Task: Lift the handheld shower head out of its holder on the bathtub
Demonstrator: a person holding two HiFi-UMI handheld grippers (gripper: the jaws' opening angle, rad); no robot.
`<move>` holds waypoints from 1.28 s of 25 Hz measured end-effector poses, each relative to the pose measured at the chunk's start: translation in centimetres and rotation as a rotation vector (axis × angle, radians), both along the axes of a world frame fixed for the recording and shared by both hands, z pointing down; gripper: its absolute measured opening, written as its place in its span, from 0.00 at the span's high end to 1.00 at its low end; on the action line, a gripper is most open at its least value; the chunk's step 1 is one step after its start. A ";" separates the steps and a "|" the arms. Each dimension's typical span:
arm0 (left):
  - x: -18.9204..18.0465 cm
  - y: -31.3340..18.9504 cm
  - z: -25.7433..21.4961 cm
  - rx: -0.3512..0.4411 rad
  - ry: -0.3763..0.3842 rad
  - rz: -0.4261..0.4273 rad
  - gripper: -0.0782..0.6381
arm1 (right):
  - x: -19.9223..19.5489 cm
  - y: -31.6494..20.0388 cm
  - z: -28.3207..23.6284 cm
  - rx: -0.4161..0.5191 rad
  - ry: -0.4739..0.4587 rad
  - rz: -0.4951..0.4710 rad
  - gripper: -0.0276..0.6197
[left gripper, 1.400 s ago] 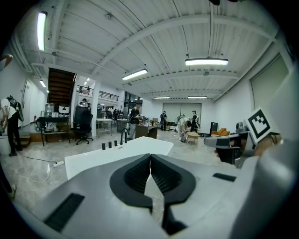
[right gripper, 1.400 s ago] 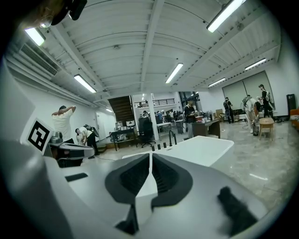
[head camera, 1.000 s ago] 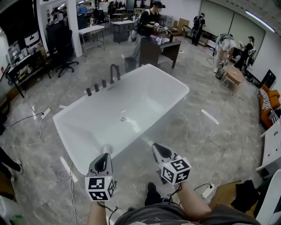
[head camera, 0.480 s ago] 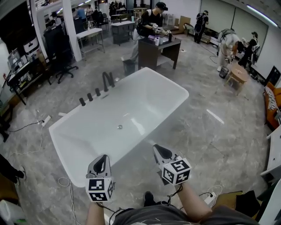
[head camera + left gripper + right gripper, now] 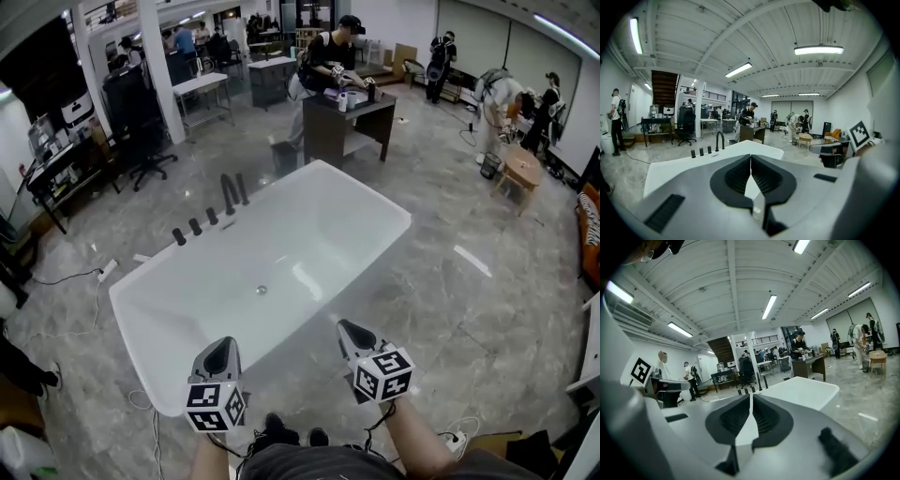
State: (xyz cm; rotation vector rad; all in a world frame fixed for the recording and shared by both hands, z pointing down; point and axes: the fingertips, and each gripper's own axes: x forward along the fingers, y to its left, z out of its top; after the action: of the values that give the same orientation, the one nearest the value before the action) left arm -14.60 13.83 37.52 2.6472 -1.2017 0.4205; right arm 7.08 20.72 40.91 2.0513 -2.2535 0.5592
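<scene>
The white bathtub (image 5: 309,220) lies on the marble floor ahead of me, its near end between my two grippers. On its far left rim stand a black curved spout (image 5: 234,189) and three short black uprights (image 5: 195,226); I cannot tell which one is the shower head. The left gripper (image 5: 223,348) hovers over the near left corner of the tub, shut and empty. Just off the near right side of the tub, the right gripper (image 5: 350,329) is also shut and empty. The spout (image 5: 720,140) shows far beyond the closed left gripper (image 5: 750,161). The tub (image 5: 801,391) lies past the right gripper (image 5: 751,399).
Beyond the tub a person stands at a dark table (image 5: 352,117). Desks and an office chair (image 5: 141,131) stand at the back left. Cables (image 5: 84,277) trail on the floor left of the tub. At the right is a small wooden table (image 5: 520,169), with people nearby.
The person has stepped closer, carrying both grippers along. The tub's near end now sits lower in the head view, under the left gripper. Both grippers stayed shut.
</scene>
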 end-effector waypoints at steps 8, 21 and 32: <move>2.6 -4.9 1.9 -0.005 0.007 0.013 0.87 | 1.0 -4.0 1.9 -0.032 0.011 -0.015 0.91; 5.7 -21.2 5.2 -0.067 0.049 0.019 0.87 | 4.9 -20.5 2.8 -0.074 0.057 -0.006 0.91; 6.1 -31.8 7.2 -0.104 0.071 0.025 0.87 | 6.3 -30.9 4.1 -0.102 0.036 0.038 0.91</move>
State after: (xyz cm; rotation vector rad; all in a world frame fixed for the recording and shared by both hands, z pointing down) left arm -8.48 -18.00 44.68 2.5688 -1.0967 0.3787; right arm 13.34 -10.15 45.05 2.0417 -2.1240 0.6213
